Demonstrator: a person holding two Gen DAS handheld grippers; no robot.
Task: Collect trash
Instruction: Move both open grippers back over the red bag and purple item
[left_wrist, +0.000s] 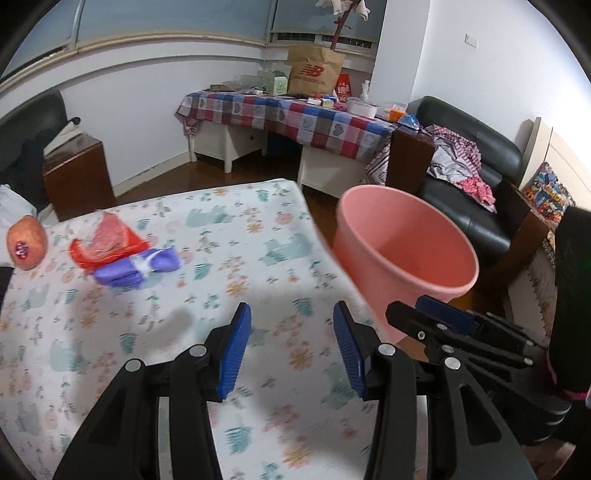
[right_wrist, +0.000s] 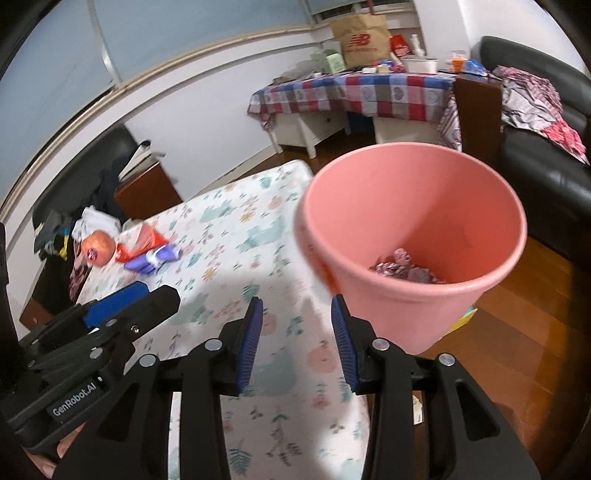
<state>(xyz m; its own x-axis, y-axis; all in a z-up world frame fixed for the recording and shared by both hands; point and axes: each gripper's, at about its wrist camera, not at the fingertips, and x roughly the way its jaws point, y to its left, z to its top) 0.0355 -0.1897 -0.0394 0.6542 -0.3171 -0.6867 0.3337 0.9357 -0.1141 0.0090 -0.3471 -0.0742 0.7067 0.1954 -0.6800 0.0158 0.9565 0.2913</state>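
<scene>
Left wrist view showed the left gripper (left_wrist: 291, 347), jaws apart and empty, nearer the purple wrapper (left_wrist: 136, 267), seemingly lying crosswise up-left.

The table (left_wrist: 229, 266) filled the centre of the left wrist view. The bin (left_wrist: 402, 251) stood off the table's edge at 3 o'clock, with crumpled trash (right_wrist: 402, 264) in its bottom. On the table, at 10 o'clock from its centre, the wrapper (left_wrist: 107, 240) lay partly under the pouch (left_wrist: 136, 267), the two touching. The fruit (left_wrist: 26, 242) sat at 9 o'clock from the wrapper, at the table's edge. Behind the table, at 12 o'clock, stood the desk (left_wrist: 295, 114) bearing the paper bag (left_wrist: 314, 70). The sofa (left_wrist: 469, 184) stood behind the bin, at 2 o'clock, with clothes (left_wrist: 461, 162) on its seat.
</scene>
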